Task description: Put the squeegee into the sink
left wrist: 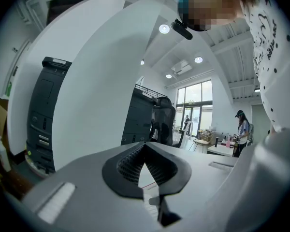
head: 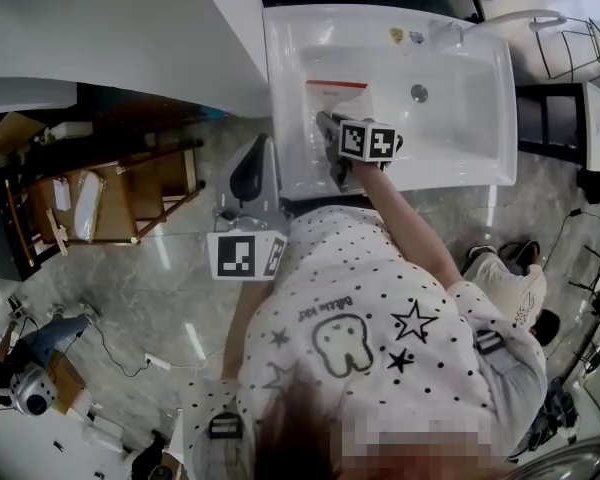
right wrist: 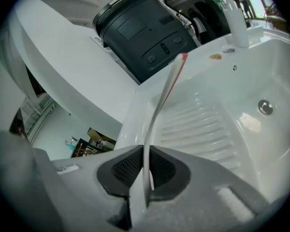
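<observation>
Mid-task: right gripper [right wrist: 146, 170] clamps squeegee [right wrist: 160, 100] over sink [head: 380, 16] basin's 9 o'clock side, not released yet; left gripper [left wrist: 145, 151] closed, empty.

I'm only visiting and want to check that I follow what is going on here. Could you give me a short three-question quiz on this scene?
1. True or false: the right gripper is clamped on the squeegee and holds it over the white sink.
2. What is between the jaws of the left gripper? A: the squeegee. B: nothing. C: a sponge.
3. Fill in the word: the small round metal thing in the floor of the basin, off to the side of the squeegee, is the ____.

Key: 1 true. 2 B; its jaws are together and empty. 3 drain.
</observation>
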`<state>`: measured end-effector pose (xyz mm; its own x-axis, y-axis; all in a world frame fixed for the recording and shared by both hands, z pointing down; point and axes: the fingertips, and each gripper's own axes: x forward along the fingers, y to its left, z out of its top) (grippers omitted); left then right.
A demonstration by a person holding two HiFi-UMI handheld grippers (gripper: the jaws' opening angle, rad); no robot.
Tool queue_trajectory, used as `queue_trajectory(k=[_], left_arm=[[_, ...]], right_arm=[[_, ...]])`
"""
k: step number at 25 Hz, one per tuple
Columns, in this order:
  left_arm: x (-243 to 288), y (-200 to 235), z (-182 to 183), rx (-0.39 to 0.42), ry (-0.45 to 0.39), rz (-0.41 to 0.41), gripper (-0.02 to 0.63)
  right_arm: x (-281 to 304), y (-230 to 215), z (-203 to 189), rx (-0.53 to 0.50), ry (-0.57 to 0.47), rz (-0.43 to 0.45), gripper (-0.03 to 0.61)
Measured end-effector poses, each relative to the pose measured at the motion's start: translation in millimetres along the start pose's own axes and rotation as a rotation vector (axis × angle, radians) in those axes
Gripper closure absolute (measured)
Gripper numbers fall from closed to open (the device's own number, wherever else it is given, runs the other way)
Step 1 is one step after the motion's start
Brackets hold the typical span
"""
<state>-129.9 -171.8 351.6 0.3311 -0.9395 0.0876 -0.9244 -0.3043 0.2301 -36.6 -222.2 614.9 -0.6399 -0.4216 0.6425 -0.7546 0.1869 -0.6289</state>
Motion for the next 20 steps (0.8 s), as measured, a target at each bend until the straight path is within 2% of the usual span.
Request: queue_trajectory(k=[6, 20], left_arm=[[0, -1, 0, 0.001, -0.006, 0.010, 0.615], [2, 4, 4, 0.000, -0.012, 0.025, 0.615]], right_arm=[[11, -8, -4, 0.070, 0.035, 0.004, 0.554], [14, -7, -4, -0.017, 0.050, -0.022, 0.549]])
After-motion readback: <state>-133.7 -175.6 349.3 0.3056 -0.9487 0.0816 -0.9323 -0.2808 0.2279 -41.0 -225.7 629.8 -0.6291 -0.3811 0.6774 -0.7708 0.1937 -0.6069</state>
